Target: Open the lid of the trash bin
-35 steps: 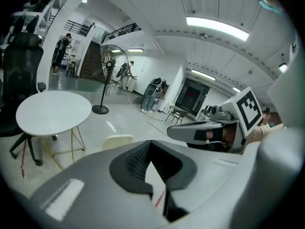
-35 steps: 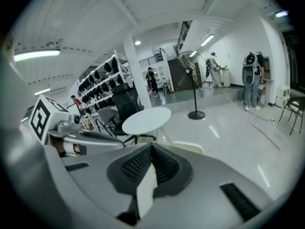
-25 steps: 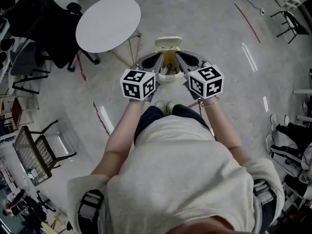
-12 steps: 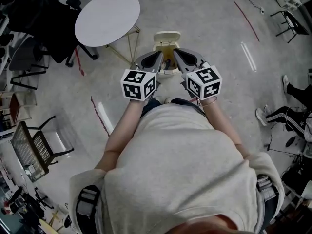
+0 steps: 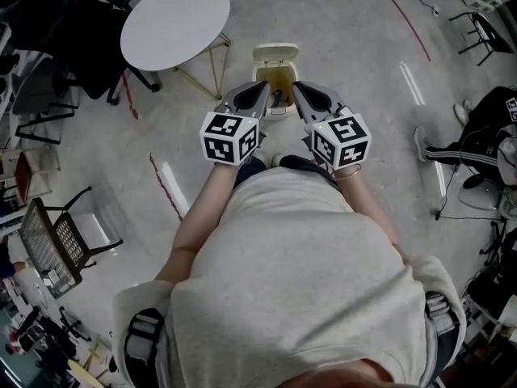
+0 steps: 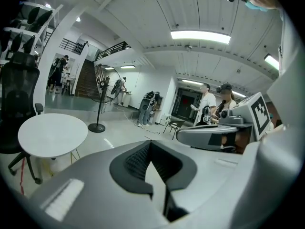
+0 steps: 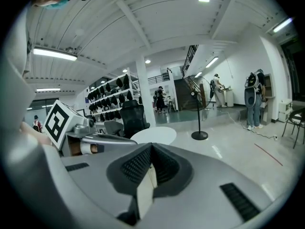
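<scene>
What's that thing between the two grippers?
The trash bin, lid up, on the floor below. The head view shows it in the gap between the left gripper and the right gripper.

Trash bin (image 5: 276, 87) stands on floor (image 5: 355, 31) just ahead of you, btwn your L gripper (image 5: 262, 89) & R gripper (image 5: 300, 90), w/ round table (image 5: 174, 23) further out, to bin's left.

Bright ceiling strips (image 6: 198, 36), possibly soft rims
</scene>
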Available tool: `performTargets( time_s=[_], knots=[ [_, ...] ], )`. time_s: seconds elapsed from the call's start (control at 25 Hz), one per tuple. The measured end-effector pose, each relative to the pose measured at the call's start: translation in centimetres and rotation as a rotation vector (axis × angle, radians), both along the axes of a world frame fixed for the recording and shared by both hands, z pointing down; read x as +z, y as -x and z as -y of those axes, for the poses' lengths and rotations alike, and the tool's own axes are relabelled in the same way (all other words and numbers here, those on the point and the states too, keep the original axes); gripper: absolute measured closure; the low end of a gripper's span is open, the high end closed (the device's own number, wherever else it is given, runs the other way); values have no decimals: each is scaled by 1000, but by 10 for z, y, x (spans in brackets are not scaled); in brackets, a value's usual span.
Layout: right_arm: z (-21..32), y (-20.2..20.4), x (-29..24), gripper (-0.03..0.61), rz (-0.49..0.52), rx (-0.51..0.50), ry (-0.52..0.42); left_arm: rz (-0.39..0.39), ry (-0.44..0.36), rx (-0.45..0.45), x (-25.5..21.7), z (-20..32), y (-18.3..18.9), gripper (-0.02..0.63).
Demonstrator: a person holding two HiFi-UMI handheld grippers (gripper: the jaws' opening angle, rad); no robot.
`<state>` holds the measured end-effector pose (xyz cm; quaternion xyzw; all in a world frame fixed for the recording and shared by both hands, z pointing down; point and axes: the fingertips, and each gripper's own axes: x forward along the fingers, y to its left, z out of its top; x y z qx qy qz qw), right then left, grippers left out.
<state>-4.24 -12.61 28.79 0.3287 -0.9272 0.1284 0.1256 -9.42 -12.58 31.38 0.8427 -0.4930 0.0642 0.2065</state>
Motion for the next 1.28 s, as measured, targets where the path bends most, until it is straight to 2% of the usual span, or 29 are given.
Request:
performTargets(
  time_s=[0.2,0.36,0.68,1.08,1.28],
  knots=[
    [2,-7,1,572,-4,18,-2,29,32,6,14,-9,-7,604],
    [1,-8,4,572,-13,23,8,5,39,-17,16,-10,-1,604],
    [-9,-5,8,572,-10,-1,20,9,44,25,18,-16,-13,604],
    [-16,2,17,572,-32,-51,50,10,59,25,22,-14,-12,604],
    [-12,0,17,572,-52,-17,39,4,67,17,22,-14,-10,604]
  ],
)
